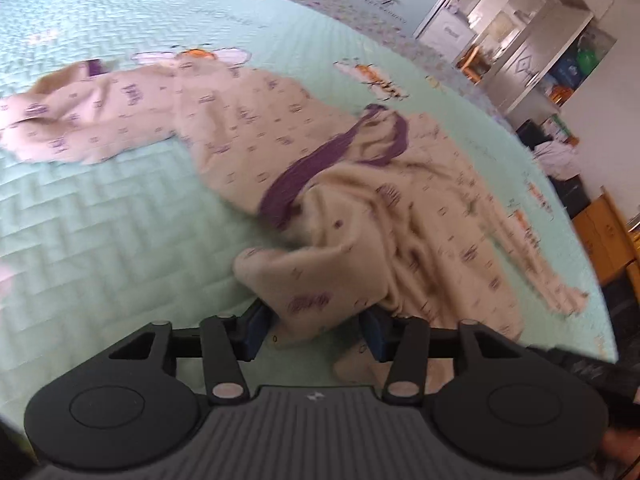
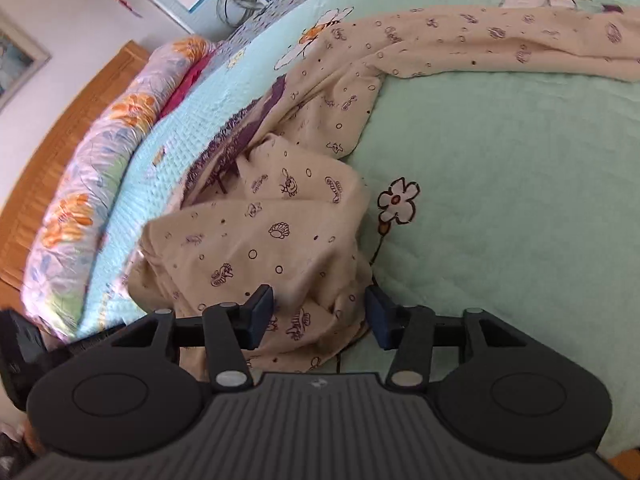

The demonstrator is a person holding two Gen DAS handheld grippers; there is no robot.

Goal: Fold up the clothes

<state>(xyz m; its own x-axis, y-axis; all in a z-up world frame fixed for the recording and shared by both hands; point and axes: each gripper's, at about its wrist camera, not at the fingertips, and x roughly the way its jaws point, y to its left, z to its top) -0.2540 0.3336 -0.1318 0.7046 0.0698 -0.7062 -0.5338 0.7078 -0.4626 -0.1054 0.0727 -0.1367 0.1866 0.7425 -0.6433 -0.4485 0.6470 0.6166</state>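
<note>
I have a beige printed garment (image 1: pixel 360 184) lying crumpled across the bed (image 1: pixel 100 220), with a purple band (image 1: pixel 316 164) twisted through its middle and one long part stretched away toward the far side. It looks like pyjama trousers, though the left view is blurred and I cannot be sure.

My left tongs (image 1: pixel 316 334) stand wide, with a fold of the cloth lying between the blue pads (image 1: pixel 252 332); the pads are not pressing it. My right tongs (image 2: pixel 320 316) are likewise spread, with a bunched hump of the same cloth rising between them. So neither side grips anything yet, as far as I can judge.

The step in hand, I think, is taking hold so that I can spread the garment flat before any fold. To do it well, I want each pair of tongs to close on an edge or a corner, not on a thick wad in the middle, since a wad drags several layers along. The purple band is the best guide: a grip near each end of it would let me lift and shake the piece straight. I would close gently, check that only the intended layers are caught, and keep the quilt (image 2: pixel 500 200) out of the bite.
</note>
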